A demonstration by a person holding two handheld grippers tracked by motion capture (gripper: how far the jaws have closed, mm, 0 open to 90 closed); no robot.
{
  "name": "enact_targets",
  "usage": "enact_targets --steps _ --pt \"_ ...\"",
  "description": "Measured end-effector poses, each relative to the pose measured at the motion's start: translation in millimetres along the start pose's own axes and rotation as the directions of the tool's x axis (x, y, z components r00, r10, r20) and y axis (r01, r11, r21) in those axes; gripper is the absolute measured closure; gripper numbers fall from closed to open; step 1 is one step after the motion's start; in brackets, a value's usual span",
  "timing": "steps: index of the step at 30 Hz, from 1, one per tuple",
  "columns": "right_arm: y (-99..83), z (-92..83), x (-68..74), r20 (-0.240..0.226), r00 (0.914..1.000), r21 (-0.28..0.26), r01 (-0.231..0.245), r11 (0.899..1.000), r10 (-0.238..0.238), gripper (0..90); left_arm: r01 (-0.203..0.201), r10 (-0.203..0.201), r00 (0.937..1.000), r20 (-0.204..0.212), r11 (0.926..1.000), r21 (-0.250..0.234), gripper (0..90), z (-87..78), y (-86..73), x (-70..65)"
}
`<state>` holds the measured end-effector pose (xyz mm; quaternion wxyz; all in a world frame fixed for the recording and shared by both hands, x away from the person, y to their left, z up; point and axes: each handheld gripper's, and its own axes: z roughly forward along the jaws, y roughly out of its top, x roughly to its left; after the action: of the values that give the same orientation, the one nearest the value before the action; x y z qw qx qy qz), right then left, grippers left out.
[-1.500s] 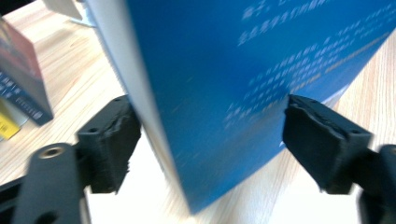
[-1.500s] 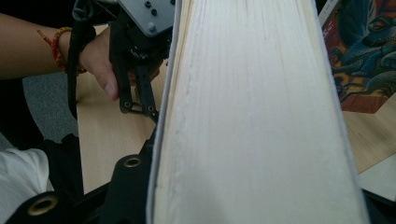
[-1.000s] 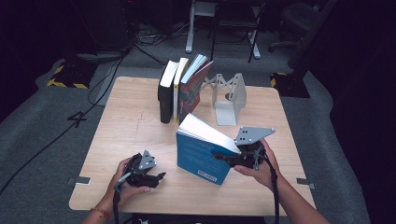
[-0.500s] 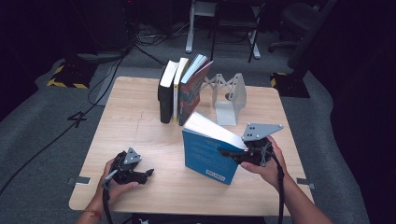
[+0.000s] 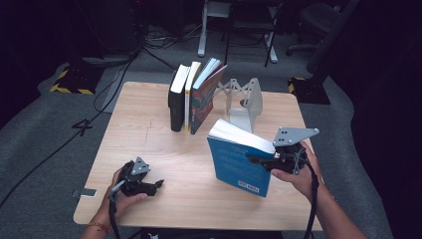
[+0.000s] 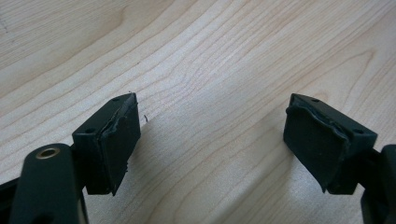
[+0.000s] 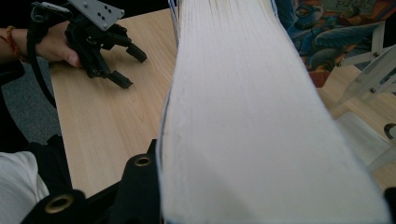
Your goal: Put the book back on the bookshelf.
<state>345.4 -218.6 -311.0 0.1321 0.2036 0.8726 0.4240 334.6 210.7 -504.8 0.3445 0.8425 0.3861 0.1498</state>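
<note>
The right gripper (image 5: 255,160) is pinching the blue book (image 5: 239,162) across its thickness, one jaw on each cover, as the right gripper view shows with the white page block (image 7: 261,121) running away between the jaws. The book is standing tilted above the near right part of the table (image 5: 144,114), fore-edge upward; whether its lower corner is touching the wood cannot be told. It is sitting well apart from the row of shelved books.

The left gripper (image 5: 158,184) is resting low at the near left of the table. Its jaws have just been opening and are now standing spread, with nothing but bare wood between the pads (image 6: 119,140).

Handling judgement: the book is looking thick and fairly heavy for a single pinch. The covers are probably smooth, so slipping is a risk, and the pages are likely to fan or sag if the grip is sitting only at the fore-edge. Taking hold near the spine, or deep across the closed block, is giving the stiffest purchase.

Count:
- one blue book in hand;
- three books (image 5: 191,97) standing upright and leaning together at the far middle of the table;
- one white bookend (image 5: 246,102) just beside that row;
- two grippers.
</note>
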Motion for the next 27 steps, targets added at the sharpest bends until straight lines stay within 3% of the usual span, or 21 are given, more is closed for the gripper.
enact_targets --steps 5,9,14,20,27 --pt "-1.6 -6.6 -7.6 0.031 0.9991 0.0 -0.028 1.0 0.028 61.5 -0.002 0.002 1.0 -0.001 1.0 0.0 19.1 0.0 0.0 0.0" --pt "3.5 -9.2 -11.5 0.068 0.9977 0.017 -0.009 1.0 0.008 61.5 -0.009 0.009 0.9999 -0.01 1.0 -0.003 19.3 -0.5 -0.2 -1.4" --pt "7.2 -8.3 -17.4 0.113 0.9936 0.014 -0.015 1.0 0.014 61.5 -0.045 0.044 0.9983 -0.038 0.9989 -0.017 20.7 -1.7 -1.0 -6.6" --pt "20.5 -2.3 -28.3 0.141 0.9899 0.03 -0.018 0.999 0.014 61.5 -0.017 0.017 0.9998 -0.013 0.9998 -0.011 20.7 -0.8 -0.5 -3.3" --pt "35.5 1.8 -39.5 0.169 0.9851 0.013 -0.035 0.999 0.032 61.4 -0.006 0.006 1.0 0.003 1.0 0.002 20.4 -0.5 0.0 -0.9"
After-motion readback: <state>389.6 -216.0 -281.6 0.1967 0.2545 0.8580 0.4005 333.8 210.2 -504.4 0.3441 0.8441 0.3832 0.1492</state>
